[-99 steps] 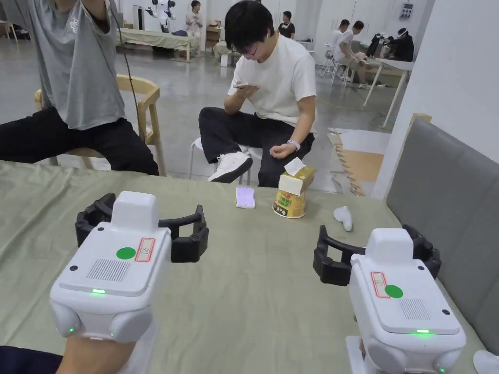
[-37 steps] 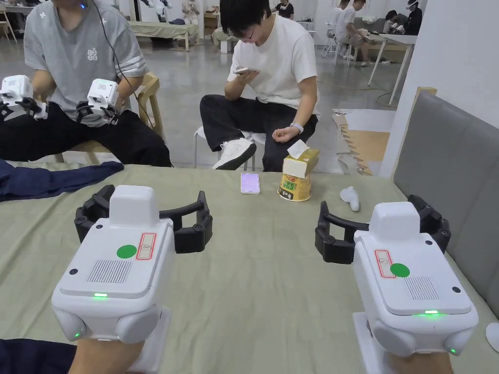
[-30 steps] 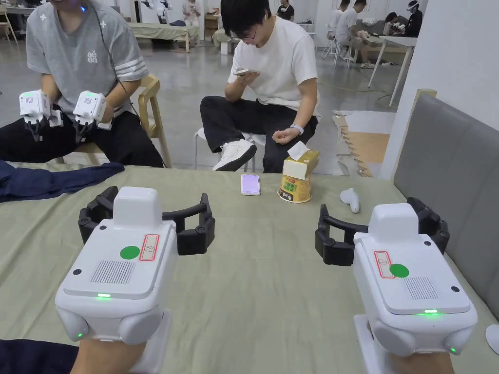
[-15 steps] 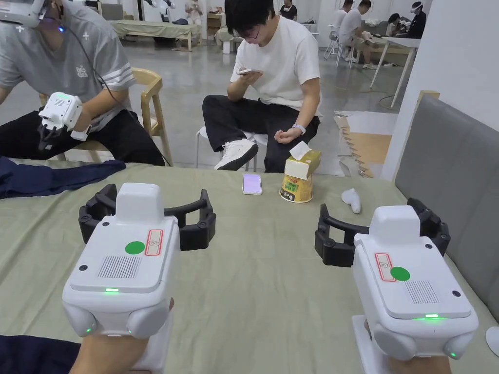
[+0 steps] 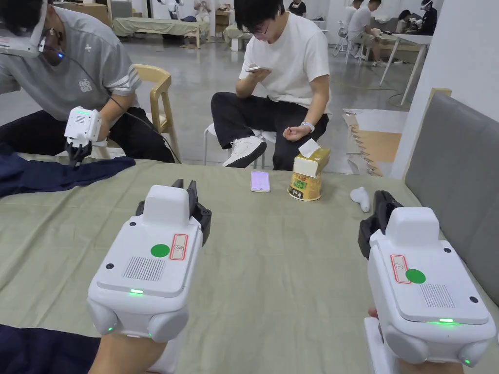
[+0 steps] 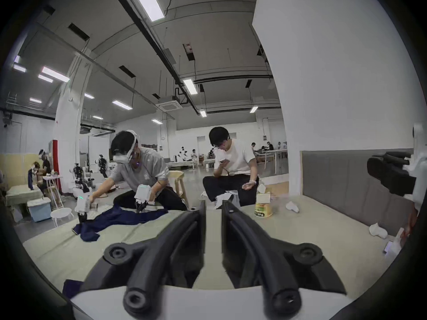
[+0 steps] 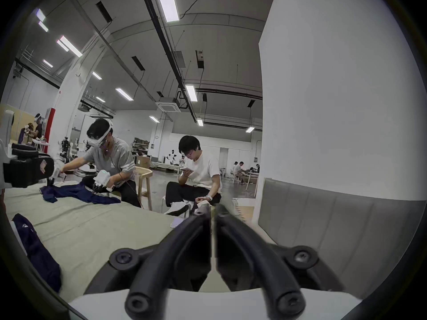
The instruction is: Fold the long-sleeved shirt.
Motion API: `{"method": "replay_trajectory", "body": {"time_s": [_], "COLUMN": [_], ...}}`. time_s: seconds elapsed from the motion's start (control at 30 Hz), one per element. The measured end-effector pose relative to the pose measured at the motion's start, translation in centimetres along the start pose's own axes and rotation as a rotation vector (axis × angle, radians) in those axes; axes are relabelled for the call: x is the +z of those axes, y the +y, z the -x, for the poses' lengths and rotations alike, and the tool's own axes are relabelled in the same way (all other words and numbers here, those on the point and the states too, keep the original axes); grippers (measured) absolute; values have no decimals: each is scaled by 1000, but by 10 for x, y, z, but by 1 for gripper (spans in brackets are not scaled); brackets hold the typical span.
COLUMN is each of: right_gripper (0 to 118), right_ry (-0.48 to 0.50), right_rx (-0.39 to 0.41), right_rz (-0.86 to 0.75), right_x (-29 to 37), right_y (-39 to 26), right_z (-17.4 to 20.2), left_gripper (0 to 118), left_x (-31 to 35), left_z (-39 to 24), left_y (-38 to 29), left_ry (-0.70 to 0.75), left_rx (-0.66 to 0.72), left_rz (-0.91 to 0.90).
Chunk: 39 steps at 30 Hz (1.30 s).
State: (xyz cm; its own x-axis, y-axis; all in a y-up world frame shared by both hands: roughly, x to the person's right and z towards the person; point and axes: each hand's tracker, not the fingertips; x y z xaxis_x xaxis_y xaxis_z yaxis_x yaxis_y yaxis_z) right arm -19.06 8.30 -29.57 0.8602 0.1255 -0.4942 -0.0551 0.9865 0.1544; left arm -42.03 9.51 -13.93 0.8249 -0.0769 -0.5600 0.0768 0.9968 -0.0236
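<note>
Both hand-held grippers clenched on nothing: left hand-held gripper, right hand-held gripper, above the worktop; dark shirt at near left corner; advice: release both, reach left, pinch shoulder seams, spread it flat.

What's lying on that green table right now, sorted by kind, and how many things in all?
Dark blue garments: 2, one far left, one at the near left edge
Phones: 1
Tissue boxes: 1, sitting on the cup
Printed cups: 1
Small white objects: 1
Total: 6
</note>
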Motion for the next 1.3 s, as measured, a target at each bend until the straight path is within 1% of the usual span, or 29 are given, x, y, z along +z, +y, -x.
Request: {"method": "replay_trajectory", "body": {"time_s": [0.07,0.1,0.13,0.27,0.33,0.4,0.43,0.5,0.6,0.7,0.77,0.83,0.9,0.97,1.03,1.17,1.2,1.23,1.27,1.3], "right_gripper": [0,0,0,0,0,0,0,0,0,0,0,0,0,0,0,0,0,0,0,0], "right_ry": [24,39,31,113,207,294,321,427,551,649,678,713,725,735,744,745,747,745,744,747], "right_rx": [-31,-32,-25,9,-13,-16,-14,-30,-43,-44,-38,-41,-28,-10,1,41,49,55,62,69], "right_rz": [15,23,18,10,8,-2,-4,-14,-15,-12,-10,0,17,39,81,155,168,179,192,202], "right_x": [0,-1,-1,1,1,2,4,9,18,26,32,36,40,44,46,50,50,50,50,50], "right_y": [-1,-1,-1,3,5,9,11,14,15,17,18,15,9,-1,-16,-42,-47,-52,-56,-59], "right_z": [2,5,9,41,67,97,112,144,189,219,233,244,252,256,257,254,253,251,251,249], "left_gripper": [8,7,6,6,6,6,6,6,6,5,5,5,5,5,6,7,12,22,38,77], "left_x": [3,5,6,17,31,44,50,64,85,103,112,117,120,120,120,120,122,122,121,119], "left_z": [2,4,8,35,56,79,90,113,144,164,174,183,187,187,182,164,160,158,158,160], "left_y": [0,-1,-2,-3,-5,-9,-11,-18,-28,-31,-32,-36,-46,-66,-94,-160,-175,-186,-196,-204], "left_ry": [2,25,28,116,193,266,290,374,442,490,532,552,569,574,582,568,582,603,618,625], "left_rx": [9,6,7,17,19,21,19,19,59,59,40,49,71,95,159,218,221,226,232,247], "left_rz": [5,9,10,32,47,70,86,106,135,150,150,167,193,257,321,519,560,591,629,668]}}
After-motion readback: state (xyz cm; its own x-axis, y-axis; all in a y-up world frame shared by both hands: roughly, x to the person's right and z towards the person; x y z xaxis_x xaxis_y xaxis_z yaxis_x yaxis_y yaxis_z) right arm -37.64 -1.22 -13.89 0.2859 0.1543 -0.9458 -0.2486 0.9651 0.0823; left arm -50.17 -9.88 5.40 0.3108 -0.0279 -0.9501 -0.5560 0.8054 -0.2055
